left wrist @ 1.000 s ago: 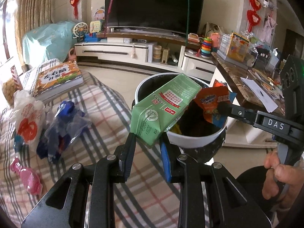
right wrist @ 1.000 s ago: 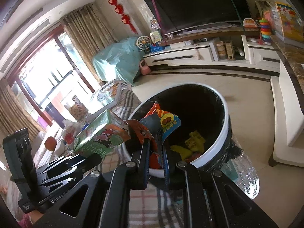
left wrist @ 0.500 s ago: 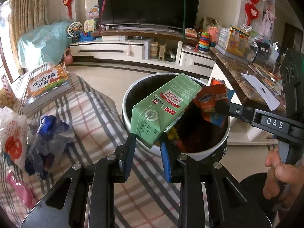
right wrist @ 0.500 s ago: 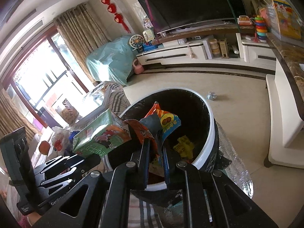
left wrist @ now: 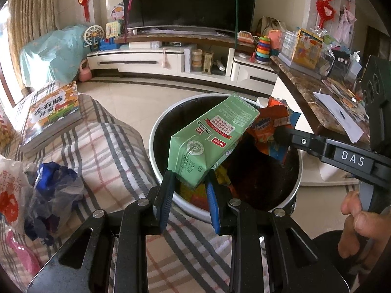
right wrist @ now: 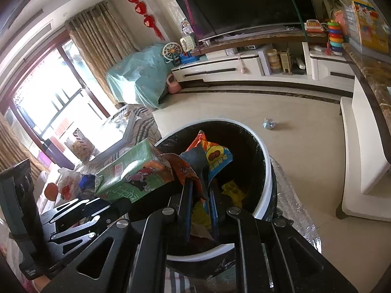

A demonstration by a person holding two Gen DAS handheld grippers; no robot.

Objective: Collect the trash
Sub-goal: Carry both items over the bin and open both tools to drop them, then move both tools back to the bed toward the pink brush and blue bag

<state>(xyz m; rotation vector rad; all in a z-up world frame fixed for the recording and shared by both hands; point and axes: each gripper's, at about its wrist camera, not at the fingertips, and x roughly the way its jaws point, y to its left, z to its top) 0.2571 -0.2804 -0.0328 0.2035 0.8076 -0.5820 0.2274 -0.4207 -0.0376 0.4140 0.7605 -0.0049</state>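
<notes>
A dark TV [left wrist: 190, 0] sits above a white media cabinet [left wrist: 156, 59]. Beige tile floor [right wrist: 293, 131], tan curtains [right wrist: 97, 41], bright window [right wrist: 48, 107].

The left gripper [left wrist: 189, 190] is held out level, its blue-padded jaws pinched narrowly together. The right gripper [right wrist: 200, 195] reaches in beside it, jaws likewise closed, bare fingers [left wrist: 354, 229] wrapping its handle.

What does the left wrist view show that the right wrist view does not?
Only the left wrist view shows the children's book lying on the plaid cloth. Only the right wrist view shows a small crumpled scrap on the floor. Both show the green carton in the left gripper, the snack wrapper in the right gripper, and the trash bin.
</notes>
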